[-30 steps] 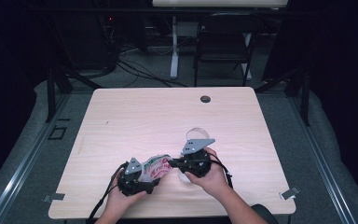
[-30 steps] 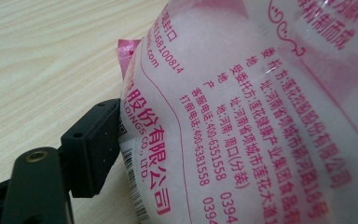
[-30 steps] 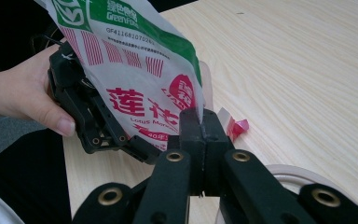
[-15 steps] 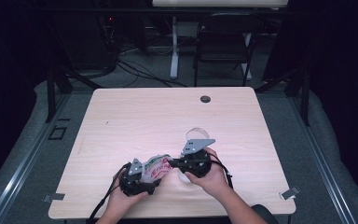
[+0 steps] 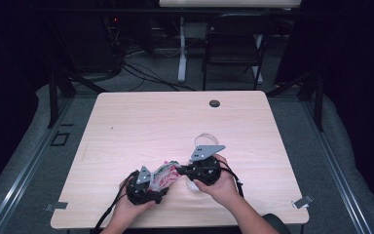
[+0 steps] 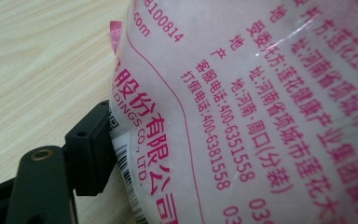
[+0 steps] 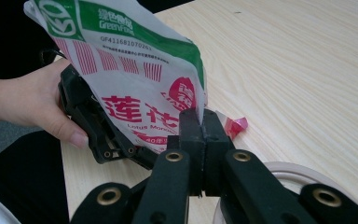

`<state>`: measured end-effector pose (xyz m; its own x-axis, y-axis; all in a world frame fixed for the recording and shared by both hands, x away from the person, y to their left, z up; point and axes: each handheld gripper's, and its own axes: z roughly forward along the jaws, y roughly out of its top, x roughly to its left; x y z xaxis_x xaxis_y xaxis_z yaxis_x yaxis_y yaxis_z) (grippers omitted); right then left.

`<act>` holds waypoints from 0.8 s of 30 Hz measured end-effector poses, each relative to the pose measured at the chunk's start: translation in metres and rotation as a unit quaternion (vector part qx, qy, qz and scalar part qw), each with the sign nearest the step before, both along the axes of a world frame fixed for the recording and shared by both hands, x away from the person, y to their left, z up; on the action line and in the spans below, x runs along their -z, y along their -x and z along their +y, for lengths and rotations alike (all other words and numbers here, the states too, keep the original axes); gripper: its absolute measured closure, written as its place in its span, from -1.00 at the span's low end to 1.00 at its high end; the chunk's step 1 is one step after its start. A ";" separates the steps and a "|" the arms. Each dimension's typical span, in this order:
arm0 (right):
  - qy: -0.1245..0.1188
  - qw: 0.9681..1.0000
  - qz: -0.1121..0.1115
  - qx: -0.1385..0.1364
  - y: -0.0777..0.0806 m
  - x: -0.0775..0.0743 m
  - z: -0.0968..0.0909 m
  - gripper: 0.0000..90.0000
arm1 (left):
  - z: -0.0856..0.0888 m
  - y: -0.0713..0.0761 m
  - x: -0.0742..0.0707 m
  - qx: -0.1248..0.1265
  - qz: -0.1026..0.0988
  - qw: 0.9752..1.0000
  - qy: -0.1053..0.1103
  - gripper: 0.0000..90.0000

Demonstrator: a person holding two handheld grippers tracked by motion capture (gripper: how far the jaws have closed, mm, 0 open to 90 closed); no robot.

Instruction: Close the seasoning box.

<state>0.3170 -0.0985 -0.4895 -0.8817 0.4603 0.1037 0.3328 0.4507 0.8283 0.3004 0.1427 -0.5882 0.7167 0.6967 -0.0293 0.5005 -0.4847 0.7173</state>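
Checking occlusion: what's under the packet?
Below the packet shows bare table, a small red scrap and a pale ring's rim. The right gripper pinches its edge; the left gripper holds the far side. The contents are hidden.

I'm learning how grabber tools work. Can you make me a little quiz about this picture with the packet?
1. True or false: the right gripper pinches the packet's edge.
2. What colour is the band along the packet's top? A blue, B green, C yellow.
3. What small thing lies on the table just beyond the right gripper's jaws?

Key: 1 true. 2 B. 3 a red scrap, perhaps a torn corner.
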 end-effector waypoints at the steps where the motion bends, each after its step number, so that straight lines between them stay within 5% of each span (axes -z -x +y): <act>1: 0.000 1.000 0.000 0.000 0.000 0.000 0.000 1.00 | -0.001 0.000 0.000 0.000 -0.002 1.000 -0.002 -0.47; 14: -0.003 1.000 -0.001 0.001 0.001 0.000 0.001 1.00 | 0.000 0.000 0.000 -0.009 -0.007 1.000 -0.001 -0.31; 24: -0.004 1.000 -0.001 -0.001 0.001 0.000 0.001 1.00 | 0.001 0.004 -0.001 -0.022 -0.028 0.999 -0.005 0.11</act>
